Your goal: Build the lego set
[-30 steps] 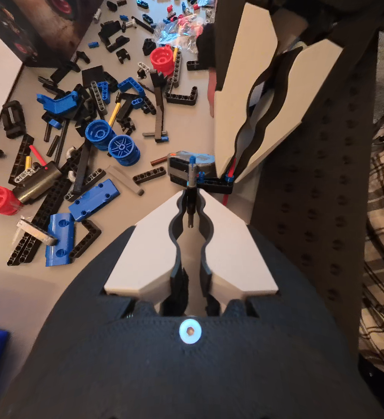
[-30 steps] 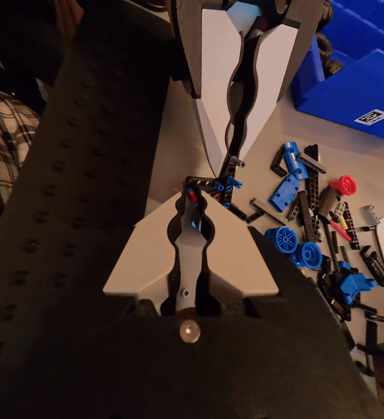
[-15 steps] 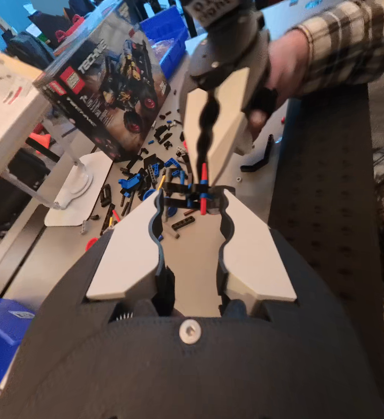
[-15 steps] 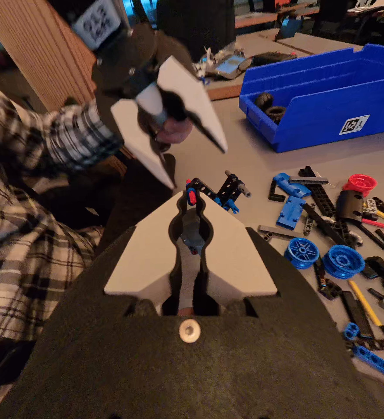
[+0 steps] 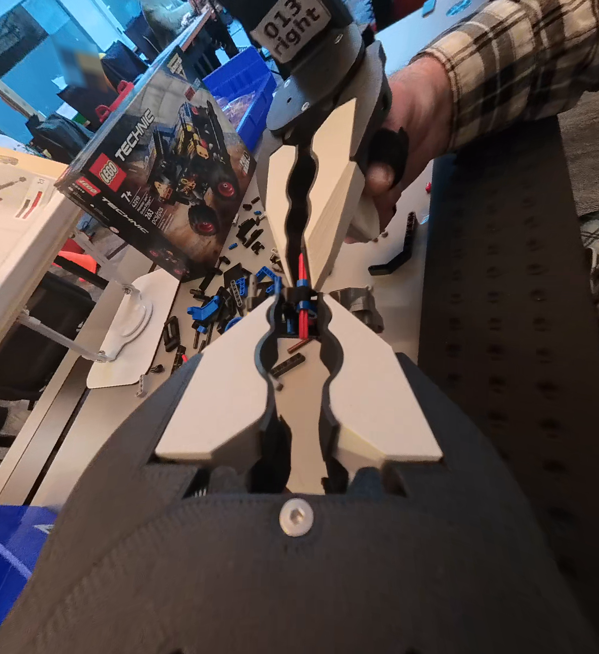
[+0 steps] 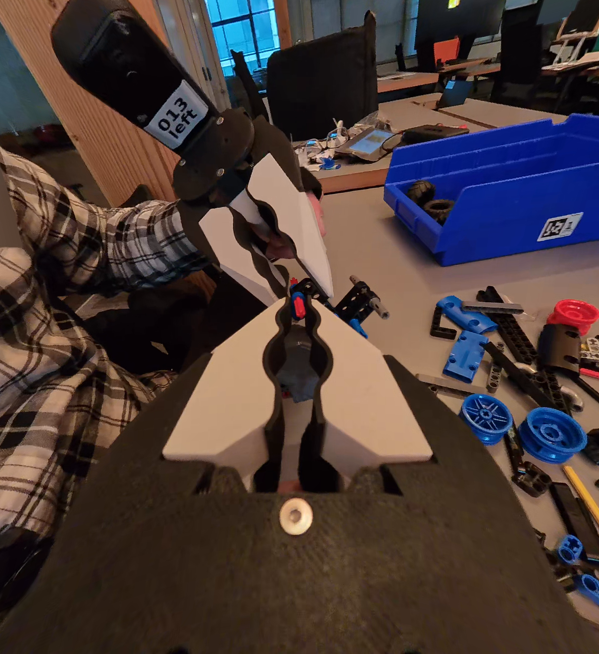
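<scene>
White fingers (image 5: 227, 382) on black gripper bodies; red rod (image 5: 303, 311) with blue clips in a black frame (image 6: 356, 304); blue wheels (image 6: 485, 419); red wheel (image 6: 574, 313); yellow rod (image 6: 588, 502); blue bin (image 6: 524, 226); grey table (image 6: 379, 247); black-and-white plaid sleeve (image 6: 96, 240).

The small assembly (image 5: 296, 311) is held above the counter (image 6: 379, 244) between the left tongs (image 5: 297, 309) and the right tongs (image 6: 299, 311), whose tips meet from opposite sides. In the right wrist view, loose parts (image 6: 524, 357) are spread on the counter to the right, with two wheel rims (image 6: 519, 426) nearest. Behind them a bin (image 6: 524, 198) is set, with tyres (image 6: 430, 200) lying in it. In the left wrist view, the set box (image 5: 163, 177) is placed behind the parts, at the left.
</scene>
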Motion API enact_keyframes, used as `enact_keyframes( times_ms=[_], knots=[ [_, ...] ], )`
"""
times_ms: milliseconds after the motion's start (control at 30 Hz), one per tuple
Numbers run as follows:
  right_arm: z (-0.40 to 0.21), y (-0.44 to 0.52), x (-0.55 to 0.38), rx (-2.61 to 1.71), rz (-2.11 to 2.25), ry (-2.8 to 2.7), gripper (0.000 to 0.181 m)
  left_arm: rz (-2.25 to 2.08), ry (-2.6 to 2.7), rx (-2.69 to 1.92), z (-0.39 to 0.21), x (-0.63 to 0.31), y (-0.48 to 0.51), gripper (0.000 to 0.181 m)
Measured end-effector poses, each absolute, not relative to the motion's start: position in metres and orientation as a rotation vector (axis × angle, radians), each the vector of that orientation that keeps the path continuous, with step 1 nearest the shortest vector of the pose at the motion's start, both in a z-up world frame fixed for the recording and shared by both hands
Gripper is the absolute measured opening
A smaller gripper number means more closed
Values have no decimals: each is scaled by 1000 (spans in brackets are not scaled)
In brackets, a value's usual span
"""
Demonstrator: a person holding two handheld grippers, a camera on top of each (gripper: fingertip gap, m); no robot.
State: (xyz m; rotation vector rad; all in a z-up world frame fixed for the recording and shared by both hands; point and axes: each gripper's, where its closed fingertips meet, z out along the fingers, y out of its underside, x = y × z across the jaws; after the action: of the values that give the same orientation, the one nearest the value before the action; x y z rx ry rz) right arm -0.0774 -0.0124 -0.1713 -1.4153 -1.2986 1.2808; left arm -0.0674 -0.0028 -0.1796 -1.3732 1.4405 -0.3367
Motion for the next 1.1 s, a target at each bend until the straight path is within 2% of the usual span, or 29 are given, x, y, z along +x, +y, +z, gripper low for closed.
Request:
enact_keyframes(
  times_ms=[367, 567, 800, 1100],
  knots=[
    [-173, -18, -74, -1362, 1258, -1367, 5, -429, 1482, -1333, -180, -65, -9, 14],
    [-175, -20, -71, -1228, 1006, -1481, 4, -513, 1486, -1318, -181, -64, -13, 13],
    [-165, 7, -29, -1330, 1120, -1343, 5, -549, 1351, -1394, -175, -108, 10, 13],
    [-237, 25, -11, -1630, 821, -1554, 5, -518, 1380, -1535, -228, -103, 22, 13]
  ],
)
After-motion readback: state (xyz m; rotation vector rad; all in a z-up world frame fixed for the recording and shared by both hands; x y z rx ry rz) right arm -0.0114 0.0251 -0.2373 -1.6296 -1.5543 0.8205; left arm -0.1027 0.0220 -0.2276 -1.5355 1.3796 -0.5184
